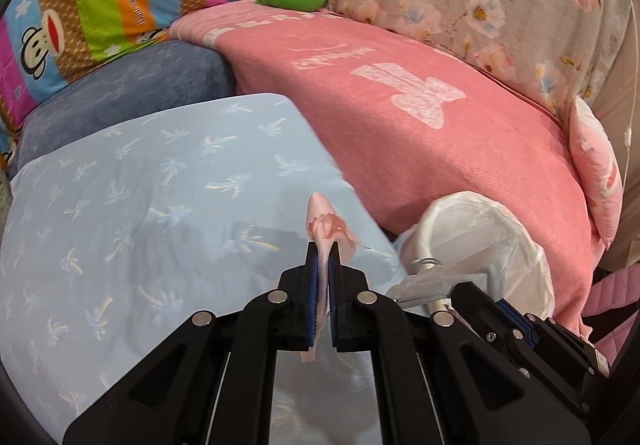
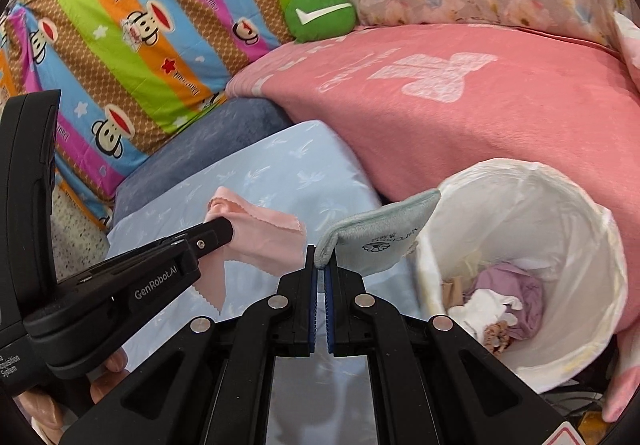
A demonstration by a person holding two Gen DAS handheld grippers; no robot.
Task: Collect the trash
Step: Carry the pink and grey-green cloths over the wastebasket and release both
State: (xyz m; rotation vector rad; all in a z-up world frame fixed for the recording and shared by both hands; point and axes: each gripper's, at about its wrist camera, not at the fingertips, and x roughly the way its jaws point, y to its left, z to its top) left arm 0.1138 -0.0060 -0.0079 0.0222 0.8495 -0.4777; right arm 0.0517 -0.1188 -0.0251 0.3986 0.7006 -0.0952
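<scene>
**Cloth scraps heading for the bin**

Scraps are being carried in both hands at once. The left gripper is clamping a thin pink fabric scrap with pinked edges, which is standing up from the closed jaws at twelve o'clock in the left wrist view and trailing down between them. The right gripper is pinching the corner of a pale mint-green plush pad with a printed flower mark; the pad is hanging out toward two o'clock, its far edge reaching over the rim of the bin.

The white plastic-lined waste bin is sitting at four o'clock in the right wrist view, against the pink fleece blanket and beside the pale blue palm-print sheet of the bed. Crumpled lilac and white bits are already lying at its bottom.

The step in hand looks like the carry to the bin, with both pieces lifted clear of the sheet. The next move probably calls for bringing each gripper over the bin's mouth, the right one first since it is nearest, and opening the jaws only once the cloth is hanging inside the liner; the light pink scrap may cling to the pads or drift outside.
</scene>
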